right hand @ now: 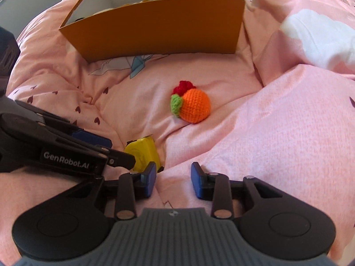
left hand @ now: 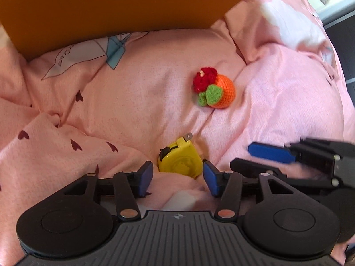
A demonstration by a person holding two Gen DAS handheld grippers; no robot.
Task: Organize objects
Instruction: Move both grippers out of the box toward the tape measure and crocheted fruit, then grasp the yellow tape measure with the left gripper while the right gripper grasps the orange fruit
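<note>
A yellow tape measure [left hand: 180, 159] lies on the pink bedding just ahead of my left gripper [left hand: 178, 176], whose jaws stand open on either side of its near end without clamping it. It also shows in the right wrist view [right hand: 143, 154], left of my right gripper [right hand: 173, 180], which is open and empty over the bedding. A crocheted orange fruit with a red flower and green leaves [left hand: 214, 89] lies farther ahead, also in the right wrist view [right hand: 192, 105]. An orange cardboard box [right hand: 159, 28] stands open at the back, with items inside.
The pink duvet [right hand: 288, 122] is rumpled, with raised folds at right and left. The box wall [left hand: 111, 11] fills the upper left of the left wrist view. The right gripper [left hand: 299, 155] appears at the right of the left wrist view.
</note>
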